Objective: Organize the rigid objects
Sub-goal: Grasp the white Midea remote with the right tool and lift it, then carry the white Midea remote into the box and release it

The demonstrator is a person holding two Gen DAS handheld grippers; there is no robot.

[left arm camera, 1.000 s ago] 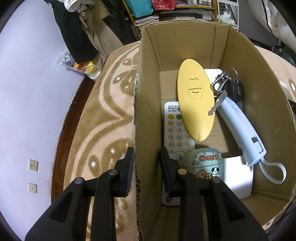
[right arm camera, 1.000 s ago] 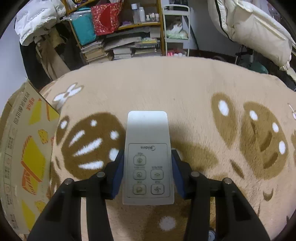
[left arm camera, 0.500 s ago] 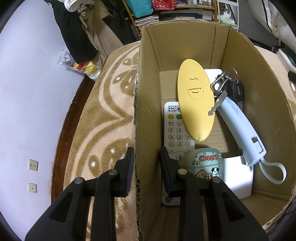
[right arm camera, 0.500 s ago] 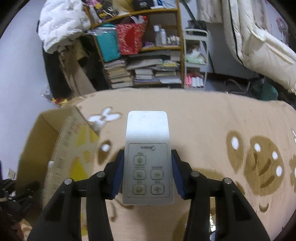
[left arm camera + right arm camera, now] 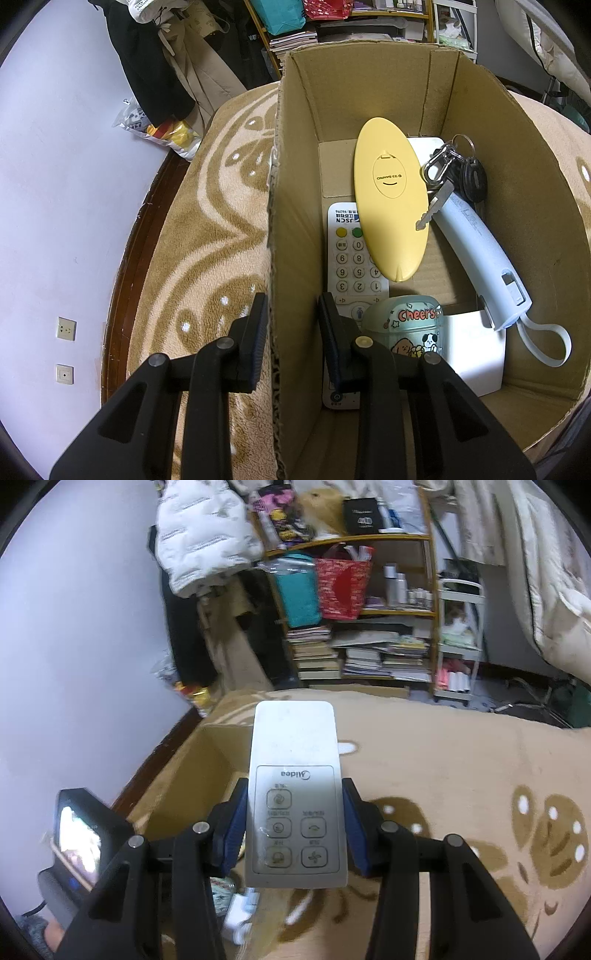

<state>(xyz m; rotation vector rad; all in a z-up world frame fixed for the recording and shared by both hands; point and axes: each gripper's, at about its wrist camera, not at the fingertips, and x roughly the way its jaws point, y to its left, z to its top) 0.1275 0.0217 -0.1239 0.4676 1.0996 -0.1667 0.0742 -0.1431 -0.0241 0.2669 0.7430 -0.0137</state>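
Straddling the near wall of a cardboard box (image 5: 369, 96), the left hand-held gripper (image 5: 290, 332) has one pad outside on the patterned blanket (image 5: 207, 236) and the other inside the box; whether the pads actually press the cardboard cannot be told. Inside the box lie a white keypad remote (image 5: 347, 266), a yellow oval case (image 5: 389, 199) resting across its top end, a bunch of keys (image 5: 448, 173) on a pale blue curved handle (image 5: 476, 254), a green earbud case (image 5: 406, 328) printed "Cheers", and a white box (image 5: 476, 350) near the front.

The right hand-held gripper (image 5: 295, 830) is clamped on a white fan remote (image 5: 297, 797), its blue pads (image 5: 232, 827) pressed against both long edges, buttons facing the camera. That remote is held in the air above the box's open top, over the edge where cardboard meets blanket. A lit phone screen (image 5: 79, 834) shows at the lower left of the right wrist view. A cluttered bookshelf (image 5: 369, 635) stands against the far wall.
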